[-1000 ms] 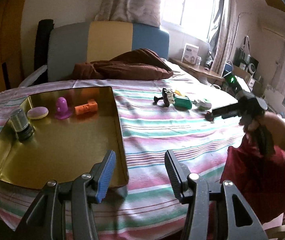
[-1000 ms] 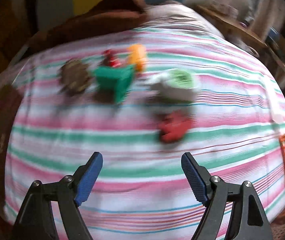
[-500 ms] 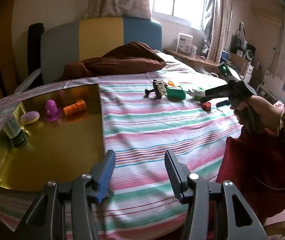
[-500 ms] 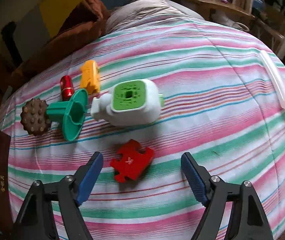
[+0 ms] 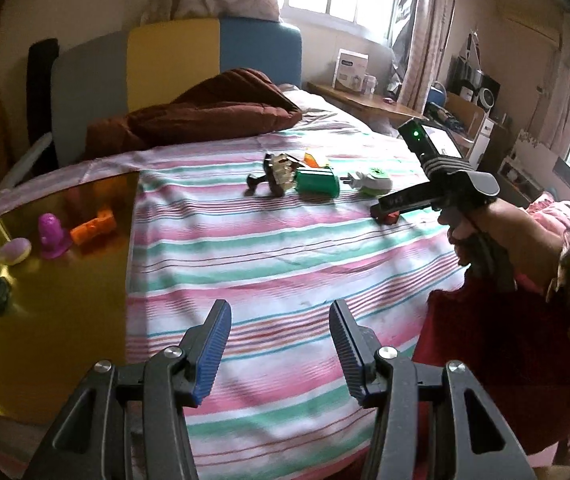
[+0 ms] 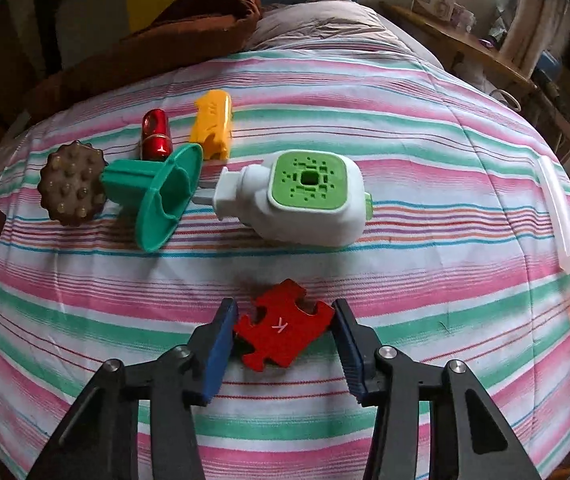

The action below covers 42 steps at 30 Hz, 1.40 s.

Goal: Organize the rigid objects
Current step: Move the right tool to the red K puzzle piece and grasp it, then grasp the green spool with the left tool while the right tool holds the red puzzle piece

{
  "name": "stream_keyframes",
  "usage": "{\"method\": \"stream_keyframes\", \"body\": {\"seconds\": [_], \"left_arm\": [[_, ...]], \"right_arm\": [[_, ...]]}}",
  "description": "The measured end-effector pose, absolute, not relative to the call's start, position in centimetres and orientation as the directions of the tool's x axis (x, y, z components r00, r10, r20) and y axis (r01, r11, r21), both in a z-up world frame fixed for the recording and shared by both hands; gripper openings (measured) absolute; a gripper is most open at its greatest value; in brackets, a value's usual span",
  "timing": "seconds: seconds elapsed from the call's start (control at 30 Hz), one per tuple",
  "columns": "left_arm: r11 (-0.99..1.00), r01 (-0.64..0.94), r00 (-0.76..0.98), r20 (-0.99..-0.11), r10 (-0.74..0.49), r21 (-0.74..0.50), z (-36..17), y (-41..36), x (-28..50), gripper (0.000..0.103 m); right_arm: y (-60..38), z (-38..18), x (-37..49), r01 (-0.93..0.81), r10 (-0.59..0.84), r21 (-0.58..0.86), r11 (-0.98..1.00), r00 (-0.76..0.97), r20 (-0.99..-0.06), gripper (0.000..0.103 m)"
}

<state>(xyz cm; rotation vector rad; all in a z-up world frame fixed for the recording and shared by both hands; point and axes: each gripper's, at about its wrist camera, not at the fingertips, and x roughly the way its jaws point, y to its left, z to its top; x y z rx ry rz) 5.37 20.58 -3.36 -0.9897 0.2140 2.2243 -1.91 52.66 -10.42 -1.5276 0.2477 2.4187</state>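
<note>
Pickup step: right gripper (image 6: pixel 283 334) closing, pads at both edges of red puzzle piece (image 6: pixel 283 330); next needs firm pinch, lift, carry to gold tray (image 5: pixel 65 280); left gripper (image 5: pixel 281 344) spread, empty

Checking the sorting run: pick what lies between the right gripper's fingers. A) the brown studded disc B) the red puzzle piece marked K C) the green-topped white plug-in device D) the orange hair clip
B: in the right wrist view the red puzzle piece sits between the right gripper fingers, whose jaws are closing on it, while the other things lie clear of them on the striped bedspread.
</note>
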Motion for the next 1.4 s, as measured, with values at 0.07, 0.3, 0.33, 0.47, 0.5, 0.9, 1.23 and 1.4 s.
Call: {"method": "stream_keyframes", "body": {"seconds": [0.07, 0.3, 0.33, 0.47, 0.5, 0.9, 1.23, 1.4], "left_arm": [[-0.749, -0.652, -0.468, -0.713, 0.523, -0.121, -3.3, 21.5, 5.0, 0.052], [-0.737, -0.659, -0.447, -0.709, 0.545, -0.151, -2.1, 25.5, 2.6, 0.052], [-0.733, -0.663, -0.445, -0.707, 0.55, -0.152, -1.9, 26.3, 2.1, 0.052], [-0.719, -0.685, -0.452, -0.707, 0.544, -0.116, -1.4, 30.3, 0.0, 0.052], [-0.717, -0.688, -0.448, -0.712, 0.54, -0.112, -1.4, 31.6, -0.7, 0.052], [-0.748, -0.641, -0.345, -0.804, 0.484, -0.175, -5.9, 41.0, -8.5, 0.052], [-0.736, -0.672, -0.387, -0.81, 0.442, -0.081, -8.0, 43.4, -9.9, 0.05], [-0.722, -0.69, -0.384, -0.826, 0.413, -0.04, -9.9, 42.4, -9.4, 0.031]], "right_arm": [[52.9, -10.4, -1.9, -0.328, 0.135, 0.003, -0.945, -0.399, -0.907, 0.049], [54.3, -10.4, -1.2, -0.386, 0.143, 0.014, -0.922, -0.373, -0.917, 0.049], [54.4, -10.4, -1.2, -0.388, 0.139, 0.018, -0.921, -0.373, -0.917, 0.049], [54.3, -10.4, -1.4, -0.382, 0.142, 0.01, -0.924, -0.367, -0.919, 0.049], [54.4, -10.4, -1.4, -0.382, 0.14, 0.011, -0.924, -0.367, -0.92, 0.049], [54.9, -10.4, -1.1, -0.403, 0.11, 0.052, -0.914, -0.368, -0.923, 0.049], [54.9, -10.3, -1.0, -0.411, 0.102, 0.064, -0.909, -0.369, -0.924, 0.049], [54.9, -10.3, -1.0, -0.411, 0.102, 0.064, -0.909, -0.37, -0.923, 0.049]]}}
